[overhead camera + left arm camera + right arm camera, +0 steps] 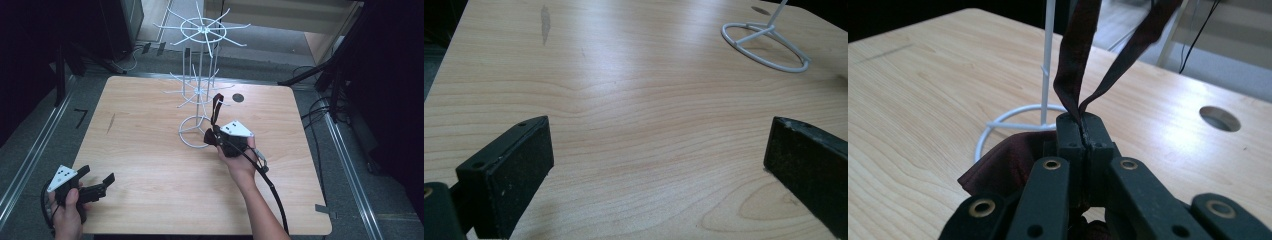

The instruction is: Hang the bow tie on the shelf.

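A dark red cloth item with a looped strap hangs at my right gripper, whose jaws are shut on the strap's base. In the high view that right gripper sits low over the table beside the ring base of a white wire rack, and the strap rises from it toward the rack's lower arms. The rack's pole stands just behind the jaws. My left gripper rests at the table's near left corner, open, with bare wood between its jaws.
The wooden table has a round hole behind the rack. The rack's ring base lies far ahead of the left gripper. A cable trails from the right gripper along the forearm. Dark stands and cables surround the table.
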A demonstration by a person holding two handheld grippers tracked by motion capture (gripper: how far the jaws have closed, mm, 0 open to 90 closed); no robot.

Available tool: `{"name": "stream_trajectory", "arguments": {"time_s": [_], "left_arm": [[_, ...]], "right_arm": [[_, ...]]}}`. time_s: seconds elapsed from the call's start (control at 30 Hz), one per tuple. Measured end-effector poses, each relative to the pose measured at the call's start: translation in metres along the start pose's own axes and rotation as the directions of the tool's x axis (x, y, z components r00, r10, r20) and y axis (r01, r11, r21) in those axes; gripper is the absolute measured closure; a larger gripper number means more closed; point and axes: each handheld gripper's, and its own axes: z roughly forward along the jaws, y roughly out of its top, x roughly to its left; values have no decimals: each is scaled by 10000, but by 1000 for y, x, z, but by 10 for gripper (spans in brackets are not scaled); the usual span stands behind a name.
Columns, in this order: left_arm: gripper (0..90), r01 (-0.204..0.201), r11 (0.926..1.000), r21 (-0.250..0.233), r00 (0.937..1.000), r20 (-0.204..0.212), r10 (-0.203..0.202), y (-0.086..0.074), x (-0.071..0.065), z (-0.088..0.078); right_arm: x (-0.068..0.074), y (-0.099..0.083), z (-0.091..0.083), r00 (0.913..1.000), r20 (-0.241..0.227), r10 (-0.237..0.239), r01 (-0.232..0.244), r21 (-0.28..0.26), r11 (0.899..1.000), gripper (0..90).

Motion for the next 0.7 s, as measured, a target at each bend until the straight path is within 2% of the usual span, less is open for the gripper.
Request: {"name": "stream_trajectory", "arguments": {"time_s": [0.23,0.3,0.33,0.37,0.47,0.5,0.53,0.57,0.6,0.63,0.67,0.7], "left_arm": [[2,43,10000,-29,10000,13,-43,0,0,0],[2,38,10000,-31,10000,14,-38,0,0,0],[2,36,10000,-28,10000,17,-36,0,0,0],[2,36,10000,-30,10000,16,-36,0,0,0],[2,37,10000,-32,10000,16,-37,0,0,0],[2,34,10000,-31,10000,16,-34,0,0,0],[2,33,10000,-32,10000,14,-33,0,0,0],[2,16,10000,-17,10000,11,-16,0,0,0],[2,16,10000,-17,10000,11,-16,0,0,0],[2,10,10000,-11,10000,4,-10,0,0,0],[2,1,10000,-11,10000,-1,-1,0,0,0],[2,1,10000,-11,10000,-1,-1,0,0,0]], "right_arm": [[-1,-9,14,9998,2,192,-192,394,9990,896],[-1,-11,16,9999,7,145,-146,459,9988,871],[-2,-12,17,9999,66,82,-86,545,9985,762],[-2,-12,17,9999,66,82,-86,545,9985,762],[-3,-12,16,9991,371,-217,184,875,9960,563],[-5,-11,13,9989,463,-96,35,1302,9915,473],[-5,-11,13,9989,463,-96,35,1302,9915,473],[-9,-11,8,9988,457,170,-235,1455,9891,372],[-9,-11,8,9988,457,170,-235,1455,9891,372],[-11,-12,5,9987,437,246,-307,1439,9891,329],[-15,-13,-2,9983,481,339,-404,1404,9893,242],[-17,-13,-5,9983,475,332,-396,1408,9892,210]]}}
